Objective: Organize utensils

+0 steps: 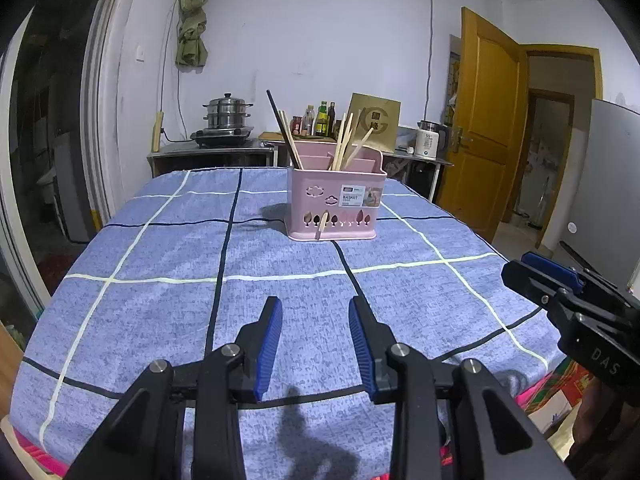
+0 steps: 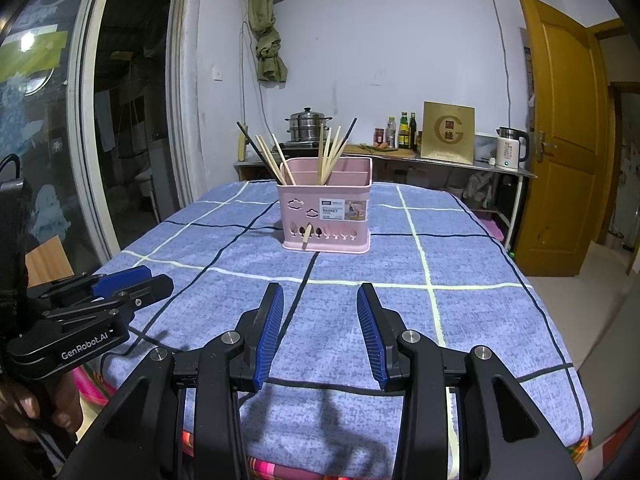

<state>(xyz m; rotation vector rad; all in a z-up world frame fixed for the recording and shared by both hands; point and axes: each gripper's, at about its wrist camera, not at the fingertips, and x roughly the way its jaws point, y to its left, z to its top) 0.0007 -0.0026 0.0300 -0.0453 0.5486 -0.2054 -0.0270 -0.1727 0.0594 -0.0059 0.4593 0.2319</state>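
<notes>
Pink plastic utensil basket [image 1: 336, 204] upright on blue checked worktop [image 1: 160, 300], toward far edge, roughly mid-width. White label on front; cloud and tree cutouts in front wall. Inner dividers form compartments. Light wooden chopsticks [image 2: 326, 154] plus dark chopsticks [image 1: 280, 124] stand tilted inside, fanning out left and right. One wooden stick [image 2: 306, 236] pokes out through front tree cutout near base, tip down by worktop.
</notes>
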